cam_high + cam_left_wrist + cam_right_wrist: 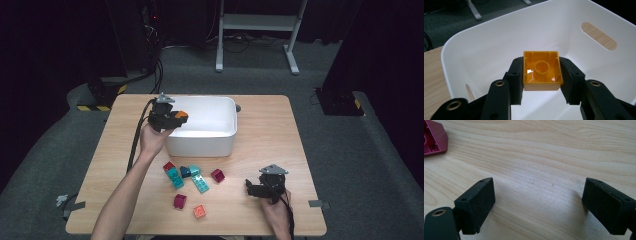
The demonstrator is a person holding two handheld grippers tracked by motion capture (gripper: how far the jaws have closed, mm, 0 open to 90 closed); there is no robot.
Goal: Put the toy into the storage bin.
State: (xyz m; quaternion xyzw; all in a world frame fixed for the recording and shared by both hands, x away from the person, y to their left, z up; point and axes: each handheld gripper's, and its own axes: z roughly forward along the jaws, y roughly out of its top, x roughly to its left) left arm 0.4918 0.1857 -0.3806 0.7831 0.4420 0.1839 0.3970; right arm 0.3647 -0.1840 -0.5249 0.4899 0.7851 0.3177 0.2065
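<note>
We have the wooden surface (260,125) before us, with the white bin (202,145) standing at its far middle and a scatter of toy blocks (192,177) lying on the near side of it. The work in hand is sorting those blocks into the bin, and the step now is the drop of the orange block (541,70).

The left gripper (541,82) hangs over the bin's left part, above its rim, with the block well inside the opening as the left gripper view shows it, white floor beneath. To do this well, we judge that we should let go only while the block sits clear of the wall, ease the jaws apart just enough to free it, and keep the gripper steady so the block falls flat and does not bounce out. Lowering a little first would soften the landing.

The left jaws are narrow, pressed on two opposite sides of the orange block, whose hollow underside faces the camera.

The right gripper (260,189) rests low over the near right of the surface, its jaws spread wide with bare wood between them and nothing held; a dark red block (434,137) lies well off to one side.
</note>
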